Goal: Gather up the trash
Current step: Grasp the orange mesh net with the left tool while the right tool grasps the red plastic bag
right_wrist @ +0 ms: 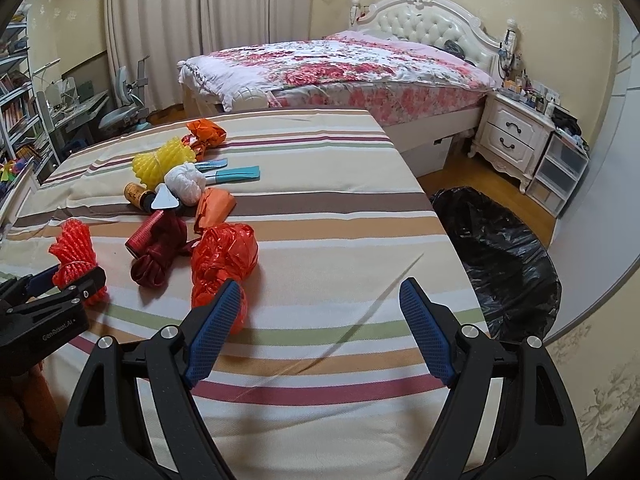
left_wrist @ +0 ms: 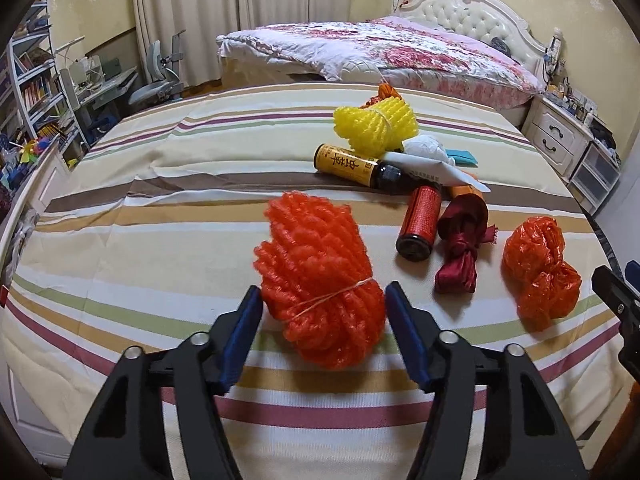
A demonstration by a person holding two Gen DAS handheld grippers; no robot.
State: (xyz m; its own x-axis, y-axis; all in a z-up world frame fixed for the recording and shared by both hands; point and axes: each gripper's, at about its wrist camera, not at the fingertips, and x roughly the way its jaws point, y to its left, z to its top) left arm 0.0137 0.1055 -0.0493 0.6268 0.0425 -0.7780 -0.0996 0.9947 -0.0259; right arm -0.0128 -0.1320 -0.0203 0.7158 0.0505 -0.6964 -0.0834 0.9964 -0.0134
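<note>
Trash lies on a striped bedsheet (left_wrist: 160, 208). My left gripper (left_wrist: 324, 304) is open, its blue pads on either side of an orange foam net bundle (left_wrist: 316, 276) tied with a rubber band; the pads look apart from it. The bundle shows in the right wrist view (right_wrist: 74, 252) too. My right gripper (right_wrist: 320, 300) is open and empty above the sheet, an orange plastic bag (right_wrist: 222, 260) just beside its left finger. Further off lie a dark red ribbon (left_wrist: 460, 240), a red can (left_wrist: 420, 220), a brown bottle (left_wrist: 356, 164) and a yellow foam net (left_wrist: 376, 124).
A black trash bag (right_wrist: 496, 256) lies open on the floor right of the bed. White crumpled paper (right_wrist: 184, 180), teal items (right_wrist: 236, 174) and orange wrappers (right_wrist: 216, 204) sit at the pile's far side. A second bed (right_wrist: 340, 68), nightstand (right_wrist: 512, 136) and desk (left_wrist: 100, 84) stand behind.
</note>
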